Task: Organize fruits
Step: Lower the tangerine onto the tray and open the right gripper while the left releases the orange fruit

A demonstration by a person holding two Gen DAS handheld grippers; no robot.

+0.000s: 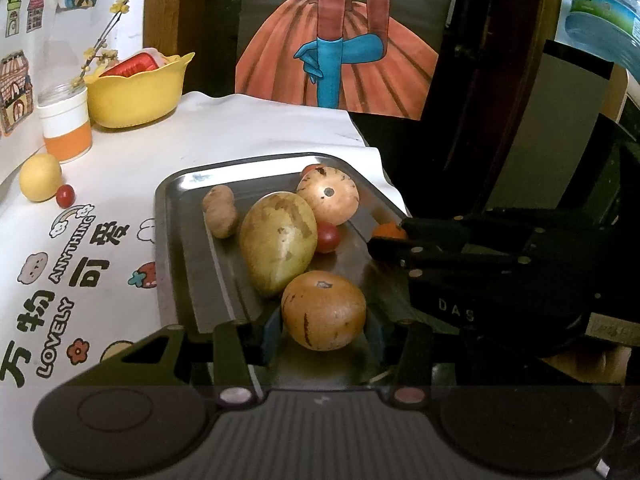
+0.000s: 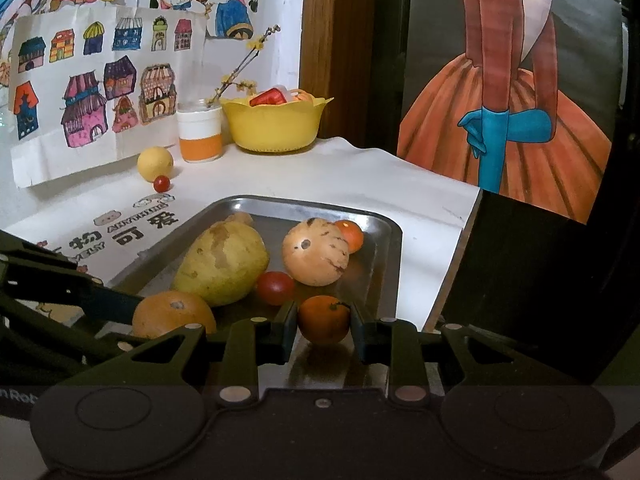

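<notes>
Left wrist | cloth (image 1: 120, 184) print: "LOVELY", "ANYTHING" | right tool (image 1: 394, 236): "DAS"

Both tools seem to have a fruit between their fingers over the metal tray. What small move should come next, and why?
Probably open the right tool a little: its small orange fruit already sits low over the tray, beside the red tomato, so it looks ready to be released.

Fruits lie in the tray (image 1: 180, 216); bowl (image 1: 136, 96) stands behind it.
</notes>
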